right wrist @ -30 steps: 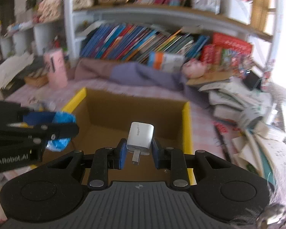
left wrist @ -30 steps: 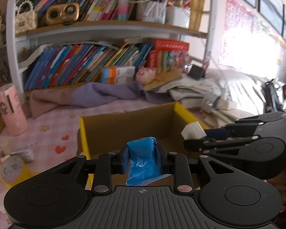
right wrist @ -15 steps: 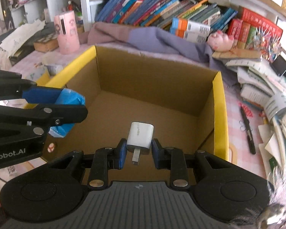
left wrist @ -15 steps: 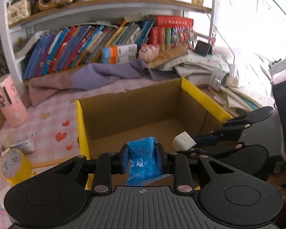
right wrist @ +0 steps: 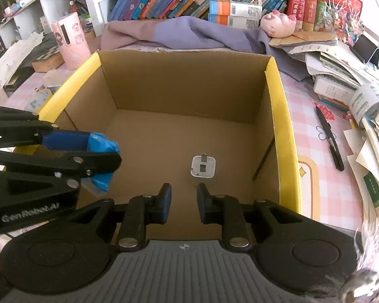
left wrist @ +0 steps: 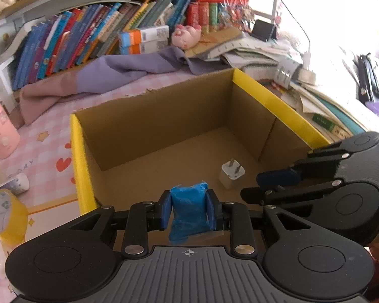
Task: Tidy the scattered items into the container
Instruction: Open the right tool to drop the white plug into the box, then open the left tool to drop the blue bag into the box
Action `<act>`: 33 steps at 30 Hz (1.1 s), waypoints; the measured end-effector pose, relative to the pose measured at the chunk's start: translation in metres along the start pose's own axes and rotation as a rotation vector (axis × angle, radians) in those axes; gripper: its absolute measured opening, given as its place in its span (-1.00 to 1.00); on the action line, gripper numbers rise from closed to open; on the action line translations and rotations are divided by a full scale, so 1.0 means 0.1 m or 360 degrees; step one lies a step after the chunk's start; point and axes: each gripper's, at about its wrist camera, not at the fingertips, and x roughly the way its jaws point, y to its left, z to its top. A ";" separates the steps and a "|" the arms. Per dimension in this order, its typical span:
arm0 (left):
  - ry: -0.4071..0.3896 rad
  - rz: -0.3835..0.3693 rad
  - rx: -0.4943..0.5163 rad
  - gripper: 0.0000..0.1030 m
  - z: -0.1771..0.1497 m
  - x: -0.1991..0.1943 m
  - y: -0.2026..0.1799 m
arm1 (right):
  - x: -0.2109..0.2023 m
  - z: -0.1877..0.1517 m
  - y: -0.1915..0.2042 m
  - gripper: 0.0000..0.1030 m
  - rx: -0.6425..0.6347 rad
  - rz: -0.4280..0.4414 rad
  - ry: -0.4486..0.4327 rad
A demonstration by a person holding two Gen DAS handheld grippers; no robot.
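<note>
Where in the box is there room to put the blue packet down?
The cardboard box has bare floor from its back wall to the white charger plug, and beside the plug too. The blue packet in the left gripper should fit there. Outside, stacked papers crowd the box's right.

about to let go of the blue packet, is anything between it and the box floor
Nothing visible does. The blue packet, pinched in the left gripper, hangs over bare cardboard inside the box. The white charger lies on the floor off to one side, under the right gripper, whose jaws stand apart.
</note>
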 end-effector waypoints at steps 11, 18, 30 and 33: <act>0.0076 0.0001 0.0010 -0.35 0.00 0.09 -0.01 | 0.00 -0.05 0.00 -0.65 0.0025 -0.0003 0.0023; 0.0078 0.0040 -0.0010 -0.11 -0.02 0.07 -0.01 | -0.01 -0.07 -0.01 -0.65 0.0045 0.0006 0.0032; -0.0089 0.0187 -0.0062 0.49 -0.06 -0.11 -0.02 | -0.18 -0.11 -0.03 -0.60 0.0031 -0.0019 -0.0104; -0.0144 0.0197 -0.0104 0.59 -0.09 -0.18 -0.03 | -0.27 -0.11 -0.04 -0.59 0.0036 -0.0021 -0.0173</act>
